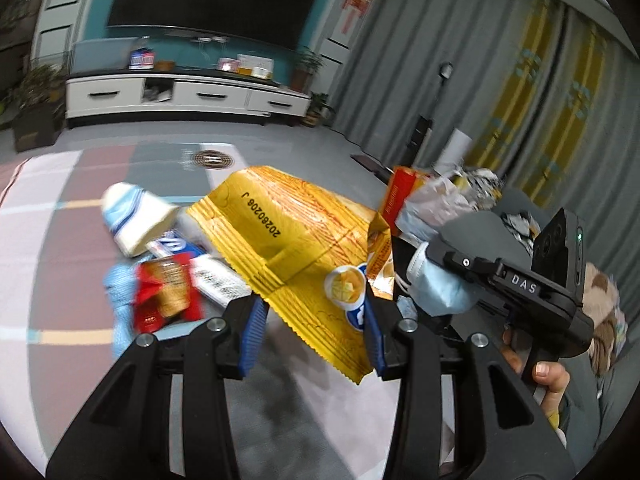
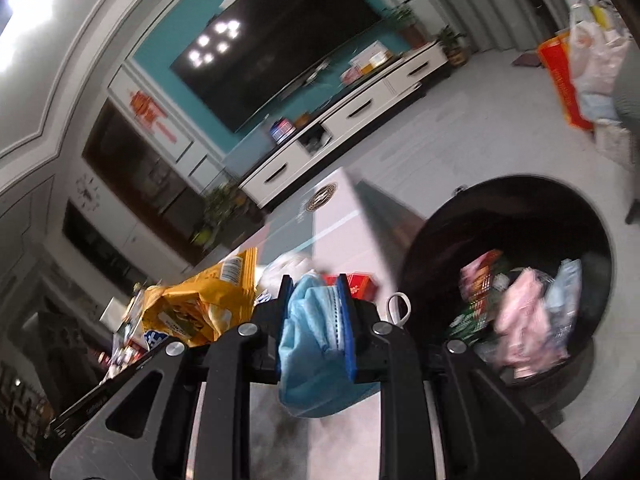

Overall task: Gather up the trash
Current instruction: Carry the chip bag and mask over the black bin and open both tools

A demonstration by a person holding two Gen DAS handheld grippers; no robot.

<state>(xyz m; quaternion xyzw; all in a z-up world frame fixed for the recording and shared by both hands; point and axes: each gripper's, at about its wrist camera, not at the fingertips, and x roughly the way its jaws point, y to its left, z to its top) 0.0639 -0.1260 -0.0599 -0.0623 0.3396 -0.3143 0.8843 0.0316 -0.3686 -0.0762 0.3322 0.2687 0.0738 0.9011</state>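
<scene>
Step in hand: carrying two pieces of trash to the bin, judged from both claws being loaded. Landmark: the round black plastic bin.

1. Round black plastic bin (image 2: 516, 280), one. Stands on the floor beside the table; already holds a heap of pink, green and pale wrappers, too blurred to count.
2. Large crinkled yellow foil snack bag (image 1: 296, 240), one. Grasped by the left gripper (image 1: 316, 320), whose blue pads press its lower edge; in the right wrist view it hangs above the table, left of the bin.
3. Crumpled light-blue disposable face mask (image 2: 314, 344), one. Clenched in the right gripper (image 2: 314, 292), white ear loop dangling, just left of the bin's rim.
4. Small red foil packet (image 1: 168, 292), one, on the table, farther from the bin.
5. White-and-blue striped sock-like cloth (image 1: 132, 216), one, beside the packet.

Next move, as a judgement: bring each claw over the bin's mouth, mask first since it is nearer, then release.
</scene>
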